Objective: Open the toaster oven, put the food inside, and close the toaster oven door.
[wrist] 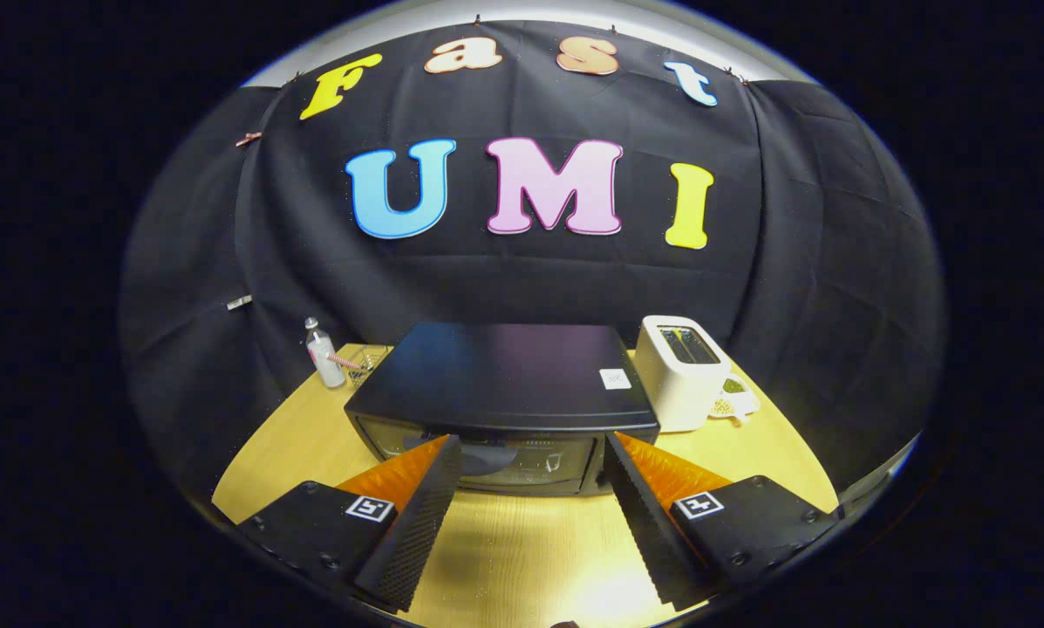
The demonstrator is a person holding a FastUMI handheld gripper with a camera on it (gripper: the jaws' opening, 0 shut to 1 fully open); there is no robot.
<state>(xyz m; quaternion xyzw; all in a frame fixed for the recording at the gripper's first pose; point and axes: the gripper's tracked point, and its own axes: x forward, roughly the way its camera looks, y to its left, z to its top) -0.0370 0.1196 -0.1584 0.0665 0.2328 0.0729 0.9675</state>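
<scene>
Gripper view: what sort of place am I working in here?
Likely a staged kitchen-counter setup in a cloth-walled booth: a black toaster oven, door closed, sits on a wooden table beside a white toaster. The fingers are open, with nothing between them.

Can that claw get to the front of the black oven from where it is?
Probably yes. The claw is open, the toaster oven sits just ahead of its fingers, door shut, with only bare table between.

Black cloth wall (522, 279) behind a light wooden table (522, 541)
</scene>
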